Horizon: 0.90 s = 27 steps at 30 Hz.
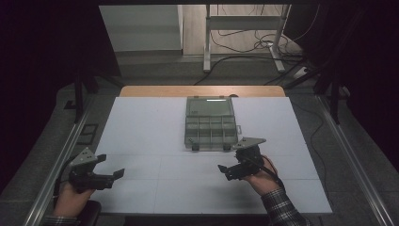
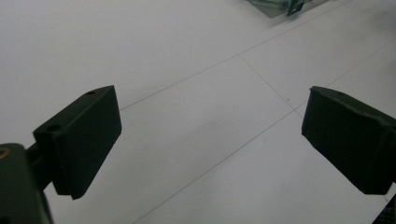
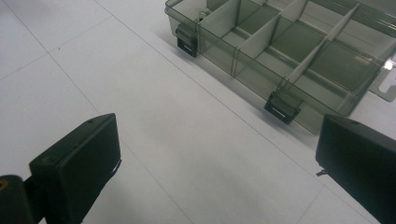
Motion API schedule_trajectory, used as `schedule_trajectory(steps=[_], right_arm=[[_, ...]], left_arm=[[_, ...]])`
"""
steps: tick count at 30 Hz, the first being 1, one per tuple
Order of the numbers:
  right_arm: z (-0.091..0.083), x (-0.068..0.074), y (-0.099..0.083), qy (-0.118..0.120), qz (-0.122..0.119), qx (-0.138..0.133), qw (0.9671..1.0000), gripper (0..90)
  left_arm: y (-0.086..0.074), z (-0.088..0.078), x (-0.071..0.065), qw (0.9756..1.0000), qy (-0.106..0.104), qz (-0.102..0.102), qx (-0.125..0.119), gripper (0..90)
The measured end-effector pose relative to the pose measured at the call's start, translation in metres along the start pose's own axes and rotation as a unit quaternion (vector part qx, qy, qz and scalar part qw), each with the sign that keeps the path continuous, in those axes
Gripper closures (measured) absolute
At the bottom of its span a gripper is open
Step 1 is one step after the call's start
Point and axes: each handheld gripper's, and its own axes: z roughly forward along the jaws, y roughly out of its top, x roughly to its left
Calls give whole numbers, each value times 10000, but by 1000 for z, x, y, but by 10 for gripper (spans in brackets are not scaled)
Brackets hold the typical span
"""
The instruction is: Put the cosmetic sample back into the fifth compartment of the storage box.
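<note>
No text, label, brand, number or sign can be read anywhere. The organizer box [image 1: 210, 123] carries no legible marking on its lid, dividers or latches, and the table [image 1: 141, 136] shows only thin plain lines, not writing.

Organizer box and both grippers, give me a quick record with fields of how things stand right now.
box: organizer box, lid open, mid-table
compartments: divided; a small green item in a near corner cell, the rest look empty
latches: two dark latches on the near wall
left gripper: open, holds nothing, near the table's left edge
right gripper: open, holds nothing, just in front of the box
table: white
</note>
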Motion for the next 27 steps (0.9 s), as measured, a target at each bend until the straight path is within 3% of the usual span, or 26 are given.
schedule_trajectory(steps=[27], right_arm=[[-14,-4,-19,-96,93,-93,9999,3]], left_arm=[[0,0,0,10000,-7,-5,2,56]])
